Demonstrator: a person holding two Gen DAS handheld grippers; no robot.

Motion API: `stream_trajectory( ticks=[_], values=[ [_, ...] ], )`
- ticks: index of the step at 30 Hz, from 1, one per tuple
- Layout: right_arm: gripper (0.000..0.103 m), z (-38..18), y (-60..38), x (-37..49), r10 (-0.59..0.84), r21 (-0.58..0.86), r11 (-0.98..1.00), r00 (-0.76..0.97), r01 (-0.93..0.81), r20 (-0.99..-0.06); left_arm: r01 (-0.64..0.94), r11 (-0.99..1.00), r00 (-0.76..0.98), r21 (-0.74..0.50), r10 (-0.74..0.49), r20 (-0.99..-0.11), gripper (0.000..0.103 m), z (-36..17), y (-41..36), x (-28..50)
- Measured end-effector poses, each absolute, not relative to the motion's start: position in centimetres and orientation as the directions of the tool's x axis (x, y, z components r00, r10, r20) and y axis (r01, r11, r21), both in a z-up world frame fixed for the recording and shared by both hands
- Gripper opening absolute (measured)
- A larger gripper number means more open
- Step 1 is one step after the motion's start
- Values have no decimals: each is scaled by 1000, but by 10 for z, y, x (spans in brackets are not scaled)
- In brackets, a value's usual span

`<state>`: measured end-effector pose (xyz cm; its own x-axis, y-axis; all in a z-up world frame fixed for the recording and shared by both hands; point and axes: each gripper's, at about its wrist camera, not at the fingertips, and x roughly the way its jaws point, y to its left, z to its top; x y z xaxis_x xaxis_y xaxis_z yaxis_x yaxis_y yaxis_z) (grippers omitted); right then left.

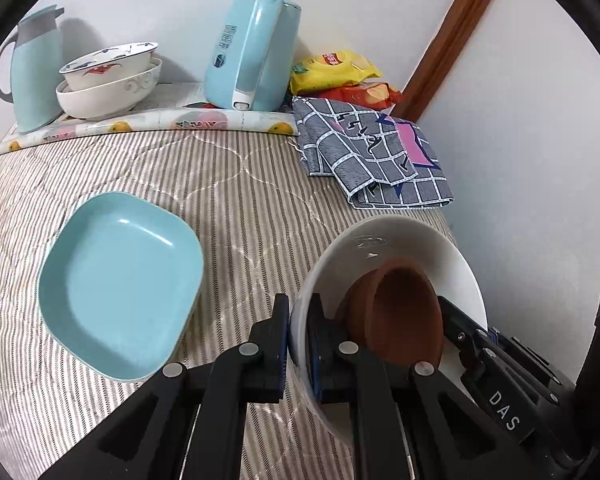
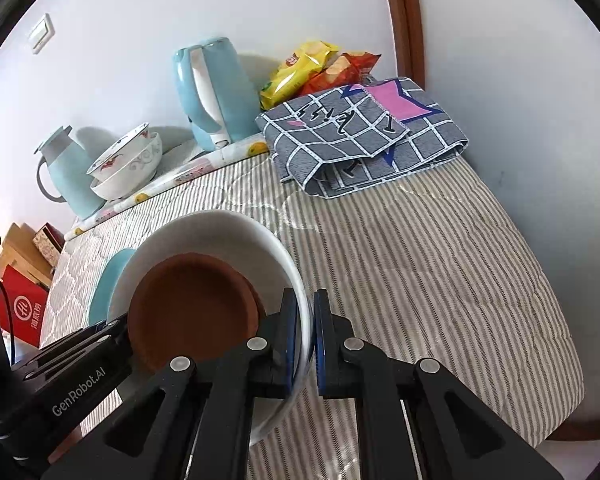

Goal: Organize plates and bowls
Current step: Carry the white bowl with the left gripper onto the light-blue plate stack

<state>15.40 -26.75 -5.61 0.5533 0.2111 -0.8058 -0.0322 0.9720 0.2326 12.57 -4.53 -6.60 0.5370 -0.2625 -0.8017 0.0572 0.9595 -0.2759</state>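
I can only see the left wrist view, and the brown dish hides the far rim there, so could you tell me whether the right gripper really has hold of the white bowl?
Observer: Yes. In the right wrist view the right gripper is shut on the rim of the white bowl, with one finger inside and one outside.
Operator: Thank you. What lies past the table's end, beyond the blue plate?
Observer: A red box with cardboard boxes behind it, lower than the tabletop.
Operator: And is there anything on the wall above the thermos jug?
Observer: A white switch plate, high on the wall.
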Motion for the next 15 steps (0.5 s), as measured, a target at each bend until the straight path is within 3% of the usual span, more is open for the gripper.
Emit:
stream_trajectory(
  ticks=[15],
  values=[
    [8,-46,-233,148,216,232,972,565,-44,-797,39,956,555,-290,-262,-790,9,-62,-8,120]
  ],
)
